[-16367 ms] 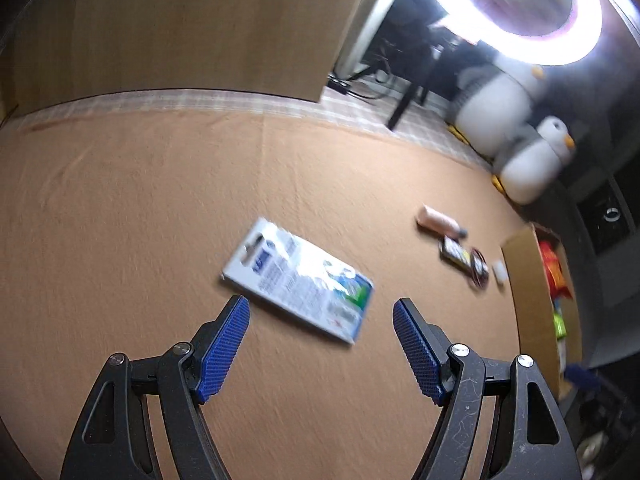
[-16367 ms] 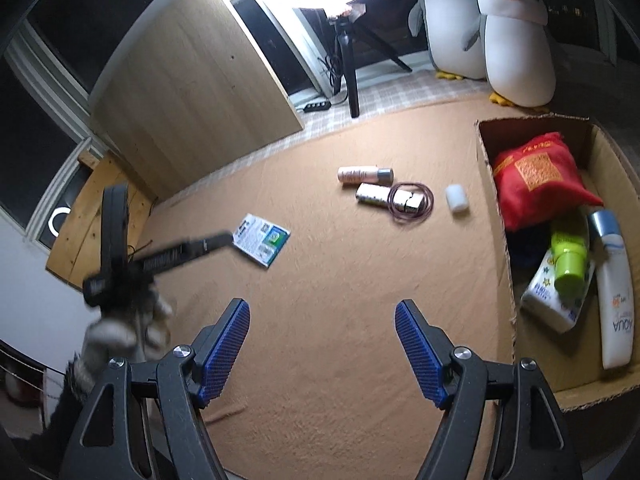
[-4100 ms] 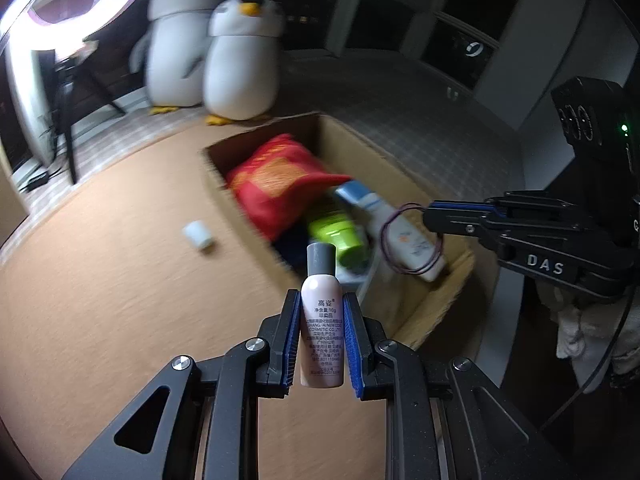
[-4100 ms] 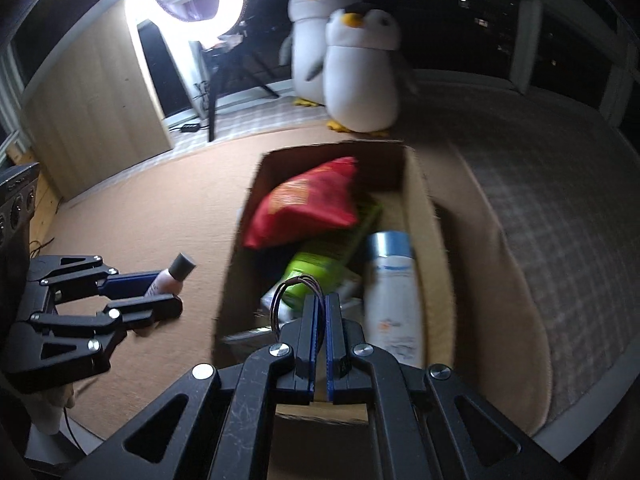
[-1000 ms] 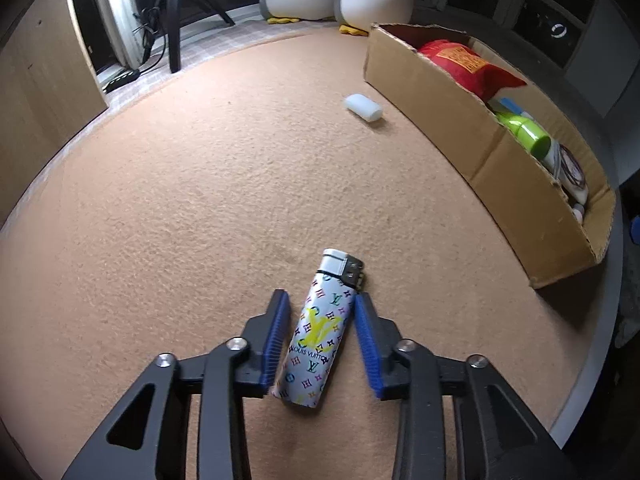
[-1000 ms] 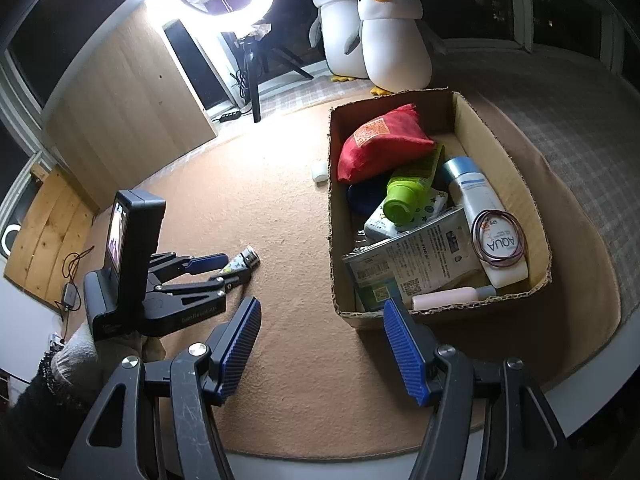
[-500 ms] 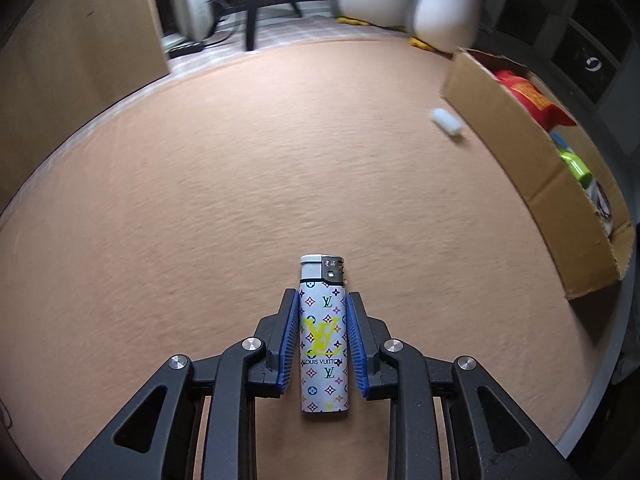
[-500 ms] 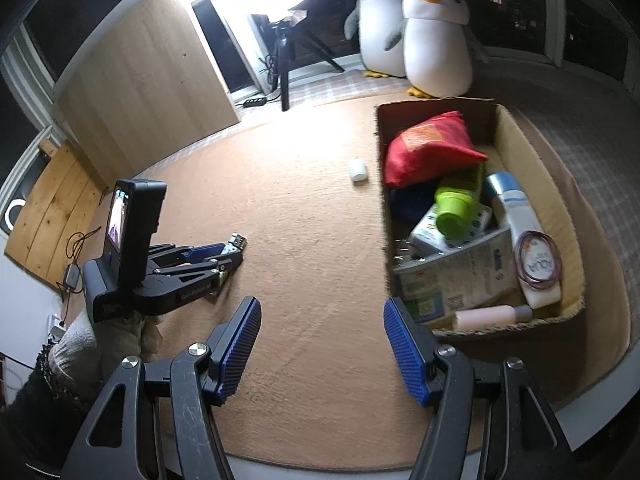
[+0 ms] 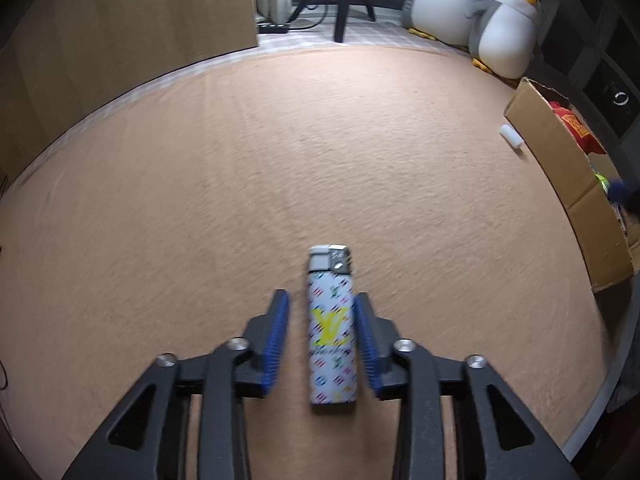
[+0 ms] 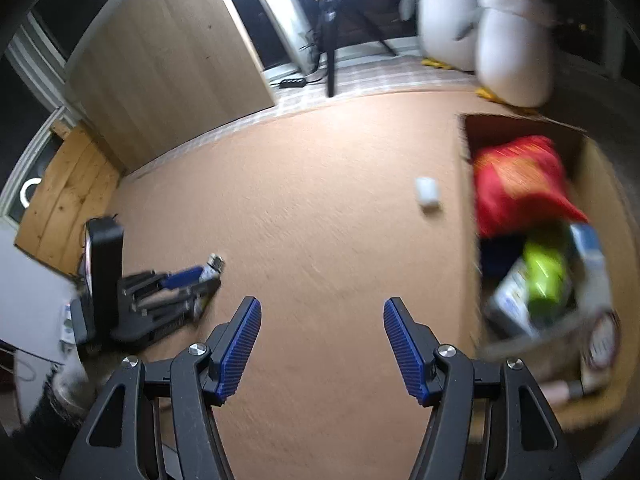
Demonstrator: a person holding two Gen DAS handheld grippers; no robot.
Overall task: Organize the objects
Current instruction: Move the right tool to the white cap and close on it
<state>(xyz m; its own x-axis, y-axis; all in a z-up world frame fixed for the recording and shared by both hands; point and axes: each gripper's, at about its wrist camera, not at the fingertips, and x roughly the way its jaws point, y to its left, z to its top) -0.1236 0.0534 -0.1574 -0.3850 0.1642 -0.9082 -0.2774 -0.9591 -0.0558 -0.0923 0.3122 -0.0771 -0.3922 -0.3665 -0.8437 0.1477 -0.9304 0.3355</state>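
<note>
A patterned lighter (image 9: 331, 328) with a silver top lies between the blue pads of my left gripper (image 9: 320, 340). The jaws stand slightly apart, with a gap on the left side and the right pad close to the lighter. The right wrist view shows the left gripper (image 10: 188, 280) low on the brown mat with the lighter's tip (image 10: 215, 261) poking out. My right gripper (image 10: 322, 344) is open and empty above the mat. A small white cylinder (image 10: 426, 195) lies beside the cardboard box (image 10: 466, 148); it also shows in the left wrist view (image 9: 511, 136).
The box (image 9: 560, 152) holds a red bag (image 10: 516, 184), a green bottle (image 10: 546, 276) and other items. Two plush penguins (image 9: 476, 20) stand behind it. A tripod (image 10: 330, 40) and a wooden panel (image 10: 168, 60) stand at the mat's far edge.
My left gripper was shut on the lighter half a second ago; now its jaws have parted. My right gripper has swung left and lower, staying open.
</note>
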